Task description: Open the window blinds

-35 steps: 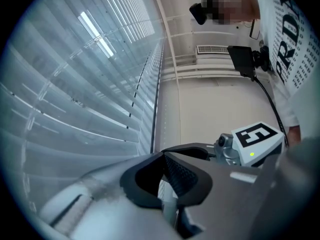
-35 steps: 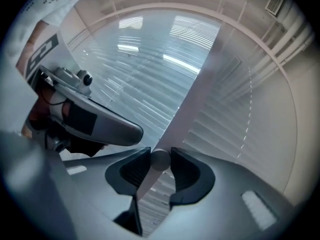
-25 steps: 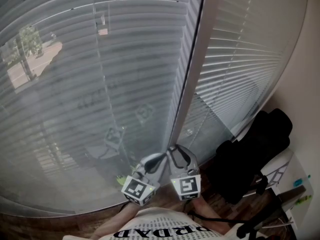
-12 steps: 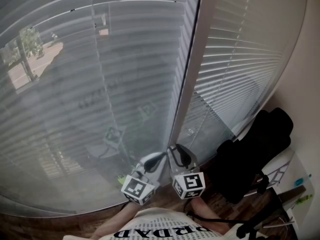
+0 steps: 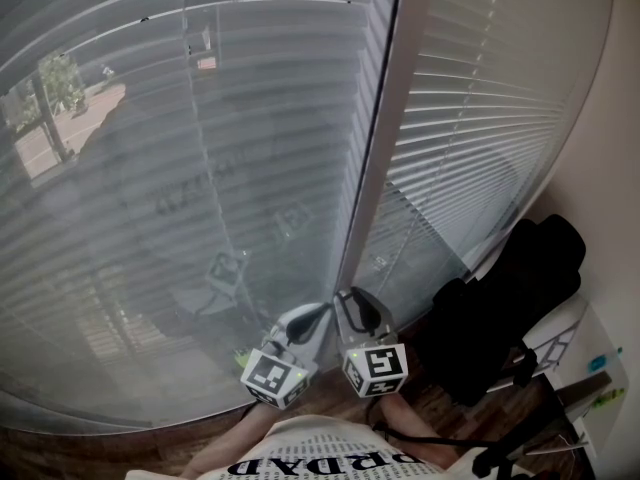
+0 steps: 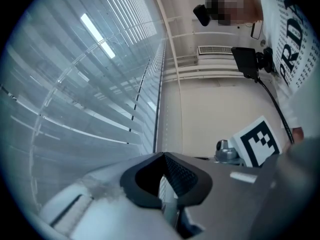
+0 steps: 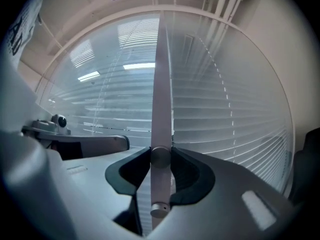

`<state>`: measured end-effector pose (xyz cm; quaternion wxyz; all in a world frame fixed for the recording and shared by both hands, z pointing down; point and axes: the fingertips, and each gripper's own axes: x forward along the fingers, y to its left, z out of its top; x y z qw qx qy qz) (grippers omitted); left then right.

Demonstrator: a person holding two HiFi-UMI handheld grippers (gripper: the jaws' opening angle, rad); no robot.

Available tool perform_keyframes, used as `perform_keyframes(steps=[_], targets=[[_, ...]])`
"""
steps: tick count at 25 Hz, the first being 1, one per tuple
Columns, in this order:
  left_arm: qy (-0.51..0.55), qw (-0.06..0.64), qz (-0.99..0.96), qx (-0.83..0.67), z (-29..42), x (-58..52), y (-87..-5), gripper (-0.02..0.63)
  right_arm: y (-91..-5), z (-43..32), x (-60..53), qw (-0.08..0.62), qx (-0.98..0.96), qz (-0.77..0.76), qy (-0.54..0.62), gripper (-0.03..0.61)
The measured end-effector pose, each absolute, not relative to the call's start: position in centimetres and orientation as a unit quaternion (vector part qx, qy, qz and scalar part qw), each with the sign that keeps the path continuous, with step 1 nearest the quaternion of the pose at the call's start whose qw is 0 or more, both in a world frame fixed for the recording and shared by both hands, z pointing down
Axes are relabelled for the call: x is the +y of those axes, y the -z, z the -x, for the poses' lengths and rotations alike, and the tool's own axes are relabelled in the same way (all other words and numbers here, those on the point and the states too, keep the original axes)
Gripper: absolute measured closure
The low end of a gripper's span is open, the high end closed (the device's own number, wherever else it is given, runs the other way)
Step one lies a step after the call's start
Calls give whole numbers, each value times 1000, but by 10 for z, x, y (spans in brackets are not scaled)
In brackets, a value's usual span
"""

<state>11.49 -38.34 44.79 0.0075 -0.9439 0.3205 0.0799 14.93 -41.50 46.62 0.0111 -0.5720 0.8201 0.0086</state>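
The right gripper (image 7: 161, 159) squeezed the thin white stick (image 7: 161, 104) of the window blinds (image 7: 230, 129). The stick stood upright between its two jaws, just in front of the slats. The left gripper (image 6: 163, 156) was pinched closed nearby.

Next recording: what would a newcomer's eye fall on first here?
Slatted window blinds fill the head view, the left panel letting the street show through. Low at centre, the right gripper is clamped on the pale tilt wand, with the left gripper beside it.
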Motion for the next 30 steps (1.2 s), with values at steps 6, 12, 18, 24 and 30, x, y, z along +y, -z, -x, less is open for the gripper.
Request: perform_keyframes(steps=[6, 12, 18, 24, 30], targets=[[-79, 6, 943, 323, -112, -384, -450, 621, -458, -144, -403, -105, 810, 554, -160, 436], [-82, 8, 945, 318, -114, -382, -452, 621, -461, -135, -403, -208, 779, 526, -270, 421], [-82, 13, 945, 316, -115, -380, -453, 621, -467, -127, -407, -290, 735, 494, -364, 426], [-80, 17, 945, 318, -115, -380, -455, 621, -468, -127, -405, -274, 740, 497, -361, 443], [-85, 11, 943, 320, -115, -381, -452, 621, -466, -128, -406, -244, 758, 509, -327, 443]])
